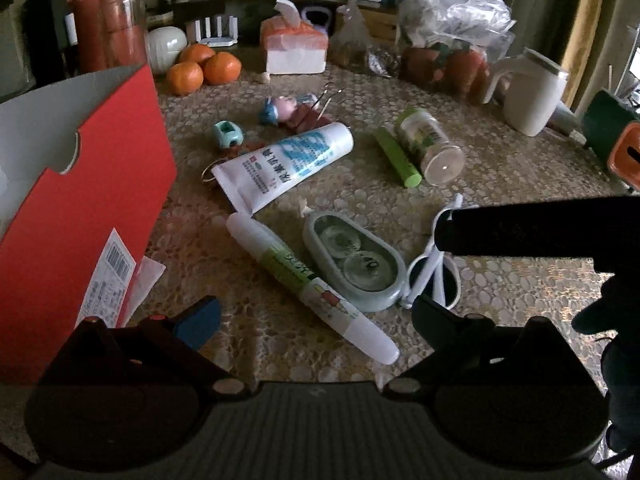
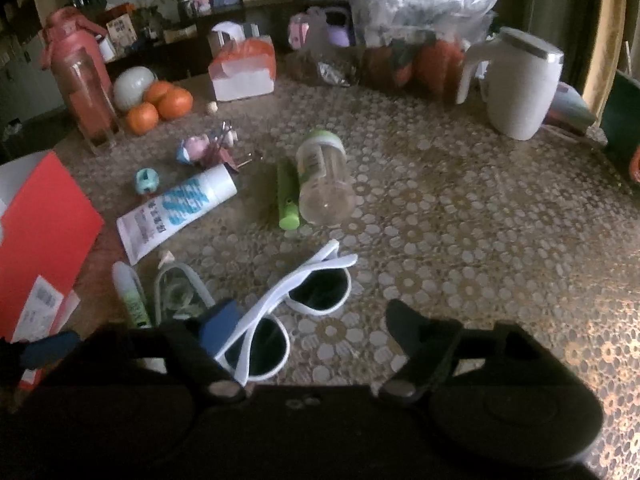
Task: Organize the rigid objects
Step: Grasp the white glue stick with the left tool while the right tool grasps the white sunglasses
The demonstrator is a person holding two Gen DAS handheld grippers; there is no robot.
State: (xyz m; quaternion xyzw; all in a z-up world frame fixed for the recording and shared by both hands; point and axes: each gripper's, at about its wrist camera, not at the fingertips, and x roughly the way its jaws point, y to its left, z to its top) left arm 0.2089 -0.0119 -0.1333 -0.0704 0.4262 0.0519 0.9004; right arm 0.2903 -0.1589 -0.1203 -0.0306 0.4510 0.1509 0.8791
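My left gripper (image 1: 316, 320) is open and empty, low over a white and green pen (image 1: 308, 280) and a grey-green oval case (image 1: 352, 260). My right gripper (image 2: 308, 328) is open, just above white-framed sunglasses (image 2: 296, 304); its left finger is next to the frame, not gripping it. The sunglasses (image 1: 432, 276) also show in the left wrist view under the dark right gripper. A white and blue tube (image 1: 284, 164), a green stick (image 1: 398, 156) and a clear bottle (image 1: 432, 144) lie further back. A red box (image 1: 80, 208) stands open at the left.
Small toys (image 1: 280, 108) and a teal toy car (image 1: 226, 134) lie mid-table. Oranges (image 1: 204, 68), a tissue box (image 1: 294, 44), a red flask (image 1: 108, 16), plastic bags (image 1: 452, 24) and a white mug (image 1: 528, 92) line the back.
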